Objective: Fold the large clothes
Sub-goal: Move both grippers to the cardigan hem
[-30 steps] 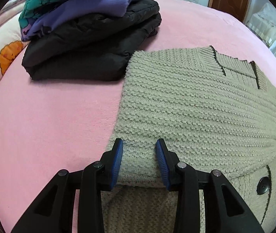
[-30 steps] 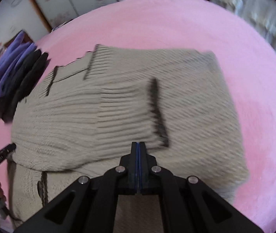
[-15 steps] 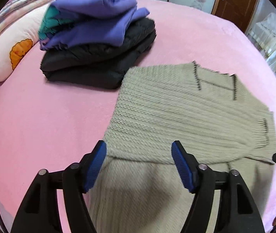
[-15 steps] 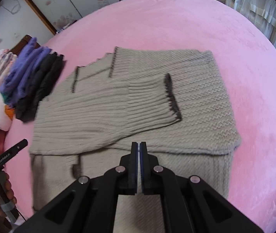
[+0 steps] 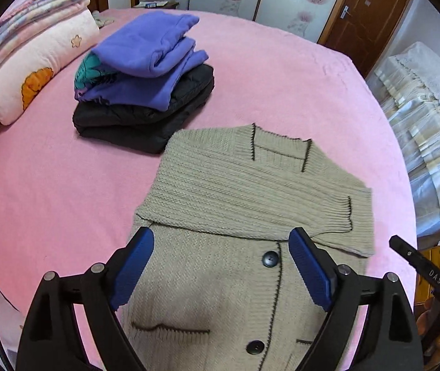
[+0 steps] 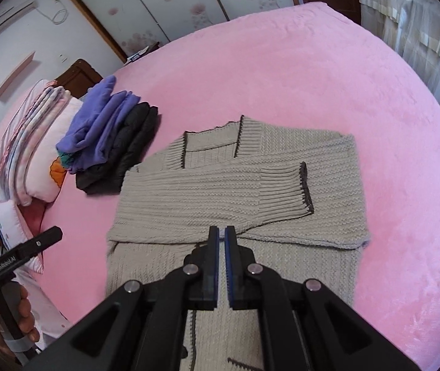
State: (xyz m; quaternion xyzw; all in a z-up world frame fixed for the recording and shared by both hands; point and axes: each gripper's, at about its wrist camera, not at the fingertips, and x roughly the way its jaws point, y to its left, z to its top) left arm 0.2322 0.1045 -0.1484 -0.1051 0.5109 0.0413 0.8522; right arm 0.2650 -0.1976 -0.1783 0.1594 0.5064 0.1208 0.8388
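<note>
A beige knit cardigan (image 5: 235,204) with dark trim and dark buttons lies flat on the pink bed, both sleeves folded across its chest. It also shows in the right wrist view (image 6: 235,191). My left gripper (image 5: 220,247) is wide open and empty, raised above the cardigan's lower front near the top button. My right gripper (image 6: 222,232) has its blue pads nearly together with a thin gap, holds nothing, and hovers above the cardigan's middle, below the folded sleeve cuff (image 6: 303,188).
A stack of folded clothes, purple (image 5: 145,61) on black, sits on the pink bed (image 5: 49,170) left of the cardigan's collar. Pillows and folded blankets (image 5: 25,61) lie at the far left. A second bed (image 5: 430,123) stands at the right, a door behind.
Both grippers have pulled back and up from the cardigan. My left gripper opened wide and let go of the sleeve fold. My right gripper's pads parted slightly.
</note>
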